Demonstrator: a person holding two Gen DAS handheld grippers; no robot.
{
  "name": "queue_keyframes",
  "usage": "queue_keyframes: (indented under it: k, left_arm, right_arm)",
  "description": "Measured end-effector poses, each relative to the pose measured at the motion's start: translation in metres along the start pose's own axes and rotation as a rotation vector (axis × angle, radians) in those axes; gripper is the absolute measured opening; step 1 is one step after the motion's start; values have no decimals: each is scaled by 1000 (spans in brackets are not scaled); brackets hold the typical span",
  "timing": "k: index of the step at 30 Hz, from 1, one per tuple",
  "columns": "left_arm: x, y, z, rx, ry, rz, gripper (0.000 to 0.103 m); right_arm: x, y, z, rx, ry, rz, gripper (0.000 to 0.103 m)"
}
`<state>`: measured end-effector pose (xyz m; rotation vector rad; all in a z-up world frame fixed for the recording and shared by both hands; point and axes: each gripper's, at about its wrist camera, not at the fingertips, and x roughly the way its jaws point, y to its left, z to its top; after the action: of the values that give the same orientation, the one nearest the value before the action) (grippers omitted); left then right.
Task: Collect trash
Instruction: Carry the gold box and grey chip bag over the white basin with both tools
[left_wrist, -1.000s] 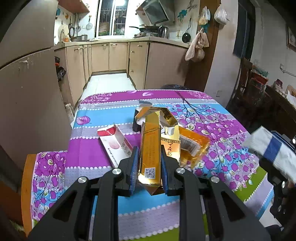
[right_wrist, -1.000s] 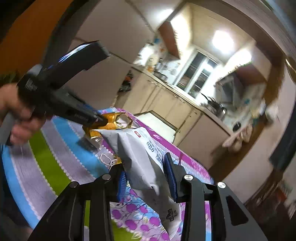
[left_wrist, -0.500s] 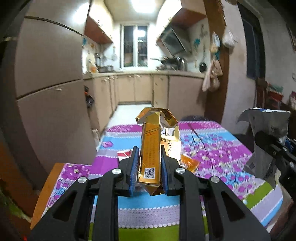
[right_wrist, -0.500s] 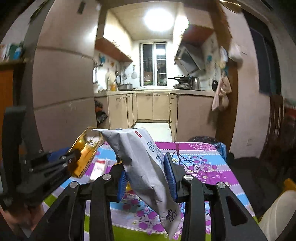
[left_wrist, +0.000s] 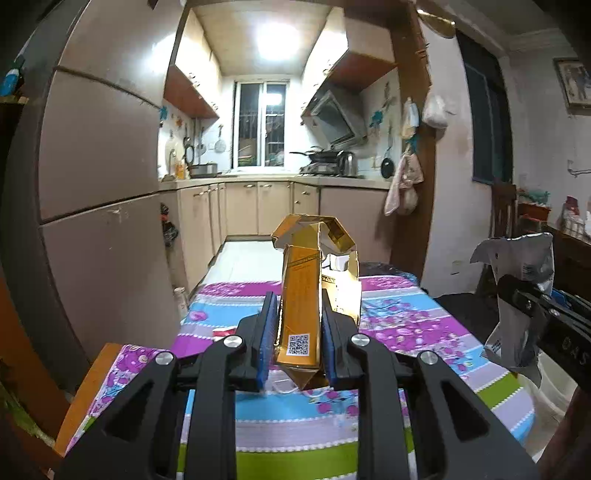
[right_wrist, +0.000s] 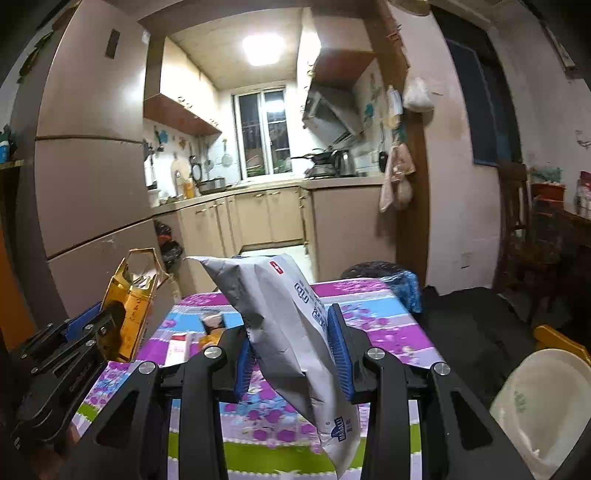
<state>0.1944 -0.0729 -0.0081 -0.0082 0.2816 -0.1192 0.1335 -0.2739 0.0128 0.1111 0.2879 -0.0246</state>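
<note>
Both tongs lifted off table (left_wrist: 258, 417) w/ trash — bin (right_wrist: 373, 271) beyond far edge.

We see narrow kitchen behind: beige base cabinets (left_wrist: 258, 206), barred window (left_wrist: 261, 123) at far end, square ceiling light (left_wrist: 277, 40) glaring. Tall beige fridge (left_wrist: 99, 177) on left, slanted range hood (left_wrist: 334, 118) right. Up front, table under purple-blue floral cloth (left_wrist: 406, 321).

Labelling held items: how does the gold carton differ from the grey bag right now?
The gold carton is stiff, shiny card standing upright in the left gripper. The grey bag is soft, crumpled and droops below the right gripper. Both are clamped and lifted off the table.
</note>
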Motion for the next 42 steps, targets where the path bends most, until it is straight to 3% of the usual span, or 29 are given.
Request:
queue_keyframes:
  k: [7, 14, 30, 36, 42]
  left_arm:
    - [-9, -44, 1, 37, -41, -92, 21]
    - [-19, -103, 2, 75, -75, -225, 21]
    - [-29, -237, -17, 145, -24, -525, 21]
    - [-18, -292, -31, 220, 87, -649, 21]
    - [6, -342, -45, 301, 287, -739, 21]
  right_arm:
    - [-33, -36, 8, 3, -45, -89, 38]
    - [-72, -101, 13, 30, -70, -224, 38]
    - [-163, -272, 1, 139, -68, -525, 38]
    - [-168, -338, -6, 222, 44, -583, 38]
    - [-140, -391, -12, 332, 194, -563, 38]
